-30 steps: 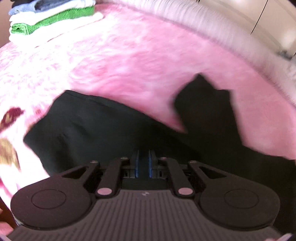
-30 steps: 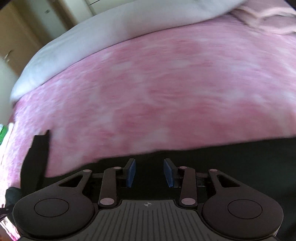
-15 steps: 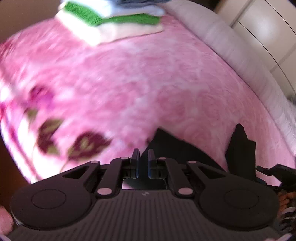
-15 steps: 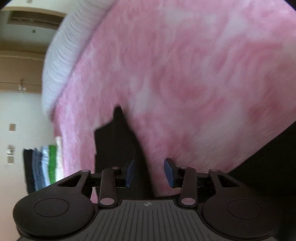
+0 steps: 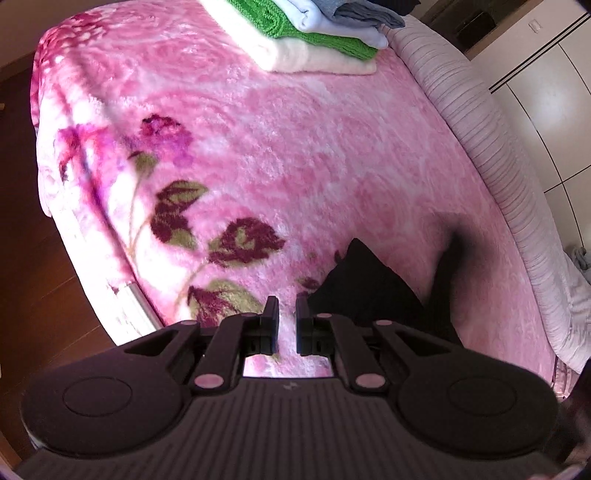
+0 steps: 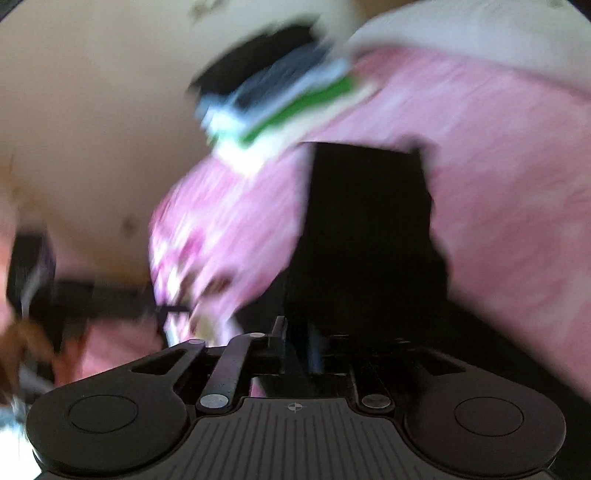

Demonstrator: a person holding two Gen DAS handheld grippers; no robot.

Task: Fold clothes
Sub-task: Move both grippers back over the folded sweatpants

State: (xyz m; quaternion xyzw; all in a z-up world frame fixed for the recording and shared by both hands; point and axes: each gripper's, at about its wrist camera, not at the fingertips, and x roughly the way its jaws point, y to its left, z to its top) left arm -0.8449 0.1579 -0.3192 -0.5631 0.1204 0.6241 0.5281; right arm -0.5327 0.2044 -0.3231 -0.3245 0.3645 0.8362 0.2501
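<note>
Two tongs show, one in each wrist view. From the left wrist view the left tongs (image 5: 283, 319) hang over the pink floral blanket (image 5: 295, 155) on the bed, their fingers drawn near each other with a narrow gap of blanket showing between them and nothing held. The black garment (image 5: 369, 288) lies on the blanket at about 2 o'clock from those fingertips, just beside them. A stack of folded clothes (image 5: 317, 33) sits far off at 12 o'clock, near the ribbed pale bolster (image 5: 491, 155) along the bed's far edge at 2 o'clock. The right wrist view is badly blurred: the right tongs (image 6: 297, 347) look clenched on the black garment (image 6: 369, 229), which runs up from the fingertips toward 12 o'clock, with the stack of folded clothes (image 6: 288, 96) smeared at 11 o'clock.
</note>
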